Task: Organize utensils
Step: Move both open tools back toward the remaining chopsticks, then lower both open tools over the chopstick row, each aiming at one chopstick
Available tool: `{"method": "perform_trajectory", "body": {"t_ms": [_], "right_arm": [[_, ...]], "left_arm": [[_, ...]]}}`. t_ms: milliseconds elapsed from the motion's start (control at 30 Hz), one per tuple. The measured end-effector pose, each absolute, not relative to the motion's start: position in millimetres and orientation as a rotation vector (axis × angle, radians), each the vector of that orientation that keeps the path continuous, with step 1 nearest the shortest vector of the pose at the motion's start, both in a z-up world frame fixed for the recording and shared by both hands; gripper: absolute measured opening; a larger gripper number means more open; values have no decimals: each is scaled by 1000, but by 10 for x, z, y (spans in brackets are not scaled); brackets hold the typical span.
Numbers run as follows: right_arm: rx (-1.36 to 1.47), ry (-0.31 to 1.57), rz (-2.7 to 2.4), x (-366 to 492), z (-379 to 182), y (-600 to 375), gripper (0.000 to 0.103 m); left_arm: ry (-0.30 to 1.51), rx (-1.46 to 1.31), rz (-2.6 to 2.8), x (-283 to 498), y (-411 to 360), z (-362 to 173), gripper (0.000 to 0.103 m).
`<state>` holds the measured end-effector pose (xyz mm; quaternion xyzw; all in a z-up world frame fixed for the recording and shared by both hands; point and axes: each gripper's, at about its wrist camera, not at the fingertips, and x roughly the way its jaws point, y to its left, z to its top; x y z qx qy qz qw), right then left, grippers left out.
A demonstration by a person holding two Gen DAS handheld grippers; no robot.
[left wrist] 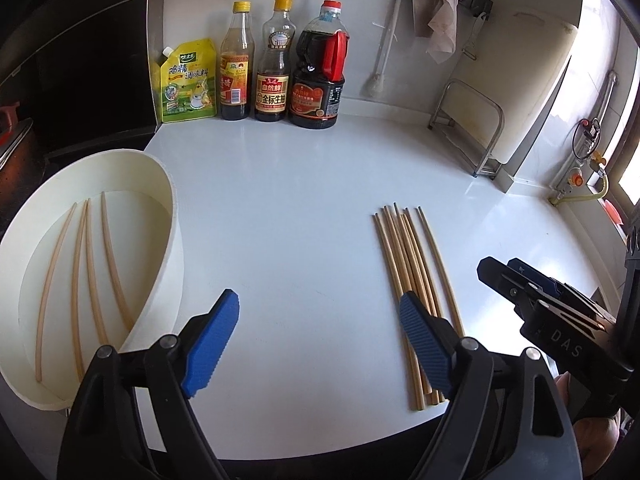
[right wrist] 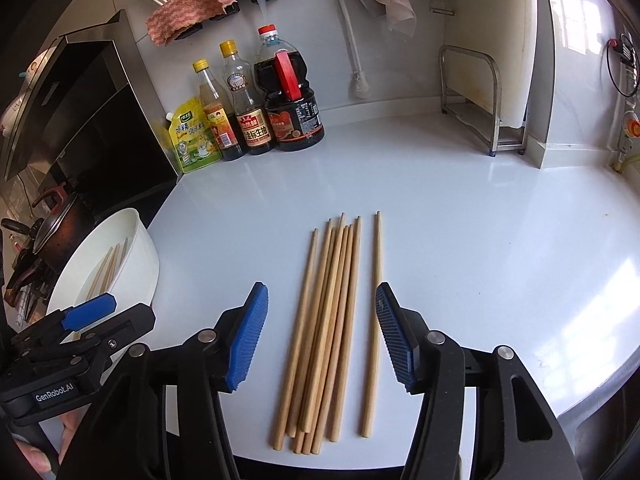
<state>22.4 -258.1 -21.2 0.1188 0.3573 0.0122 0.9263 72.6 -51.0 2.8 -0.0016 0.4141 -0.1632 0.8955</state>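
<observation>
Several wooden chopsticks (right wrist: 326,328) lie side by side on the white counter, one single chopstick (right wrist: 373,320) a little to their right. They also show in the left wrist view (left wrist: 412,280). A white oval tray (left wrist: 170,240) at the left holds three chopsticks (left wrist: 90,264); it also shows in the right wrist view (right wrist: 136,256). My right gripper (right wrist: 322,340) is open and empty, its jaws spread above the pile's near half. My left gripper (left wrist: 320,340) is open and empty, between the tray and the pile. In the left wrist view the right gripper (left wrist: 516,284) shows from the side.
Three sauce bottles (left wrist: 272,68) and a yellow seasoning pouch (left wrist: 188,80) stand at the back wall. A metal rack (left wrist: 472,128) and a white cutting board (right wrist: 496,40) stand at the back right. A stove with a pot (right wrist: 60,220) is left of the counter.
</observation>
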Motion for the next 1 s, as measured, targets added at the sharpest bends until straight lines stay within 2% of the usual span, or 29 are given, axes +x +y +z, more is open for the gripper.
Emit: {"method": "perform_trajectory", "body": {"t_ms": [267, 1000], "right_arm": [[248, 760, 35, 258, -342, -2694, 59], [261, 870, -18, 427, -768, -2971, 62]], "left_arm": [[866, 14, -328, 696, -641, -36, 85], [939, 30, -322, 815, -955, -399, 85]]}}
